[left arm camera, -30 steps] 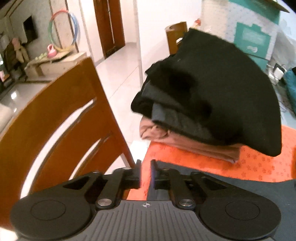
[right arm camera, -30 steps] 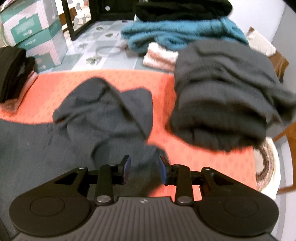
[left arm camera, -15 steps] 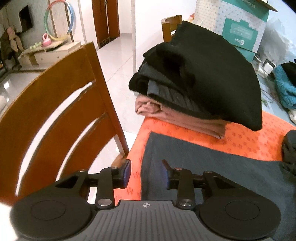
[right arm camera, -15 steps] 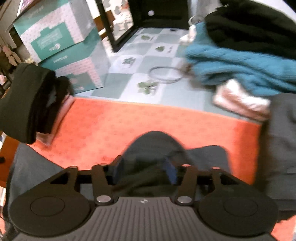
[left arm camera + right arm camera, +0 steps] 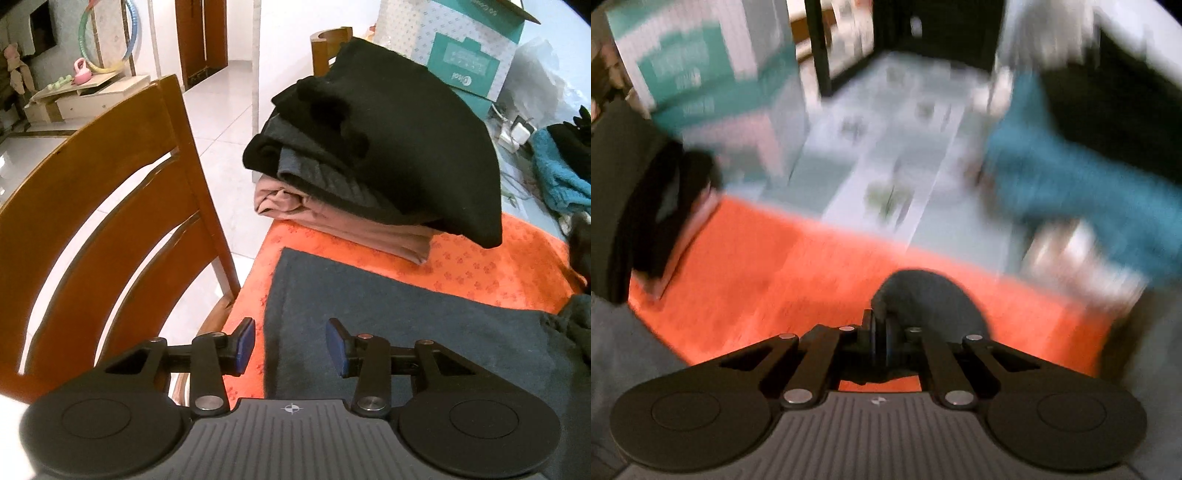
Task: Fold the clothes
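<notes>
While the right gripper [image 5: 881, 341] is clamped on a bunched fold of the dark grey knit garment [image 5: 424, 332], the left gripper [image 5: 290, 345] hovers with jaws apart over that garment's near-left edge. It lies flat on the orange patterned cloth [image 5: 480, 258], long axis running left to right; folded stack [image 5: 388, 155] far behind.

Matt knit-looking grey cloth [image 5: 424, 332]; glossy wooden chair [image 5: 92, 221]; seemingly fuzzy orange cloth [image 5: 498, 266].
</notes>
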### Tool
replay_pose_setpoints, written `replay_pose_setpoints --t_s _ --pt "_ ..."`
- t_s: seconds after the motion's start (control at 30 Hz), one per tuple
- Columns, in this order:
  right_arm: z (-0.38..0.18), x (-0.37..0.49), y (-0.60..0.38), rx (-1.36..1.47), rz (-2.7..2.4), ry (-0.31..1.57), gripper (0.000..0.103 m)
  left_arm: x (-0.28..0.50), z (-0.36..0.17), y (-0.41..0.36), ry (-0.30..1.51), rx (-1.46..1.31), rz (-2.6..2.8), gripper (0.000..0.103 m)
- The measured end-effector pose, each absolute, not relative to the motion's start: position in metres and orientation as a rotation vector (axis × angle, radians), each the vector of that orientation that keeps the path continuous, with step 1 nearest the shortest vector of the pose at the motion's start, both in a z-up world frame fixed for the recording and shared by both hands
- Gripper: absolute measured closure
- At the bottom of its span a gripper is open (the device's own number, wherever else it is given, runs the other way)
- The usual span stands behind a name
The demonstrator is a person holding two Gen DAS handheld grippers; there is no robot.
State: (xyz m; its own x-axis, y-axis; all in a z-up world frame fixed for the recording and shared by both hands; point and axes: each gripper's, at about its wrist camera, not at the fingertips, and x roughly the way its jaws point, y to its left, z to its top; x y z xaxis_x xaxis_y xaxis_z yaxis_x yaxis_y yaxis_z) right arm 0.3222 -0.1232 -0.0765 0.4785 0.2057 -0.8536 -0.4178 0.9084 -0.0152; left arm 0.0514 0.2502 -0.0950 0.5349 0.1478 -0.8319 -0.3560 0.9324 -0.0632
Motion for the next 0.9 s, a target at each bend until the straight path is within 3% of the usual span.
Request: replay_pose_setpoints --t_s 0.2,0.37,0.83,0.9 --pt "0.023 0.371 -0.143 -0.353 0.294 0.750 0.098 0.055 -0.091 0.239 0.943 -0.260 0.252 0.058" --pt "0.057 0.406 -0.152 -0.370 0.298 0.645 0.098 0.060 -0.088 0.226 0.942 -0.263 0.208 0.058" --pt "-0.009 0.492 -0.084 -0.457 0.429 0.719 0.097 0.076 -0.095 0.222 0.968 -0.246 0.241 0.058" --pt "-0.021 0.502 -0.077 -0.465 0.430 0.723 0.088 0.076 -0.095 0.222 0.972 -0.244 0.245 0.057"
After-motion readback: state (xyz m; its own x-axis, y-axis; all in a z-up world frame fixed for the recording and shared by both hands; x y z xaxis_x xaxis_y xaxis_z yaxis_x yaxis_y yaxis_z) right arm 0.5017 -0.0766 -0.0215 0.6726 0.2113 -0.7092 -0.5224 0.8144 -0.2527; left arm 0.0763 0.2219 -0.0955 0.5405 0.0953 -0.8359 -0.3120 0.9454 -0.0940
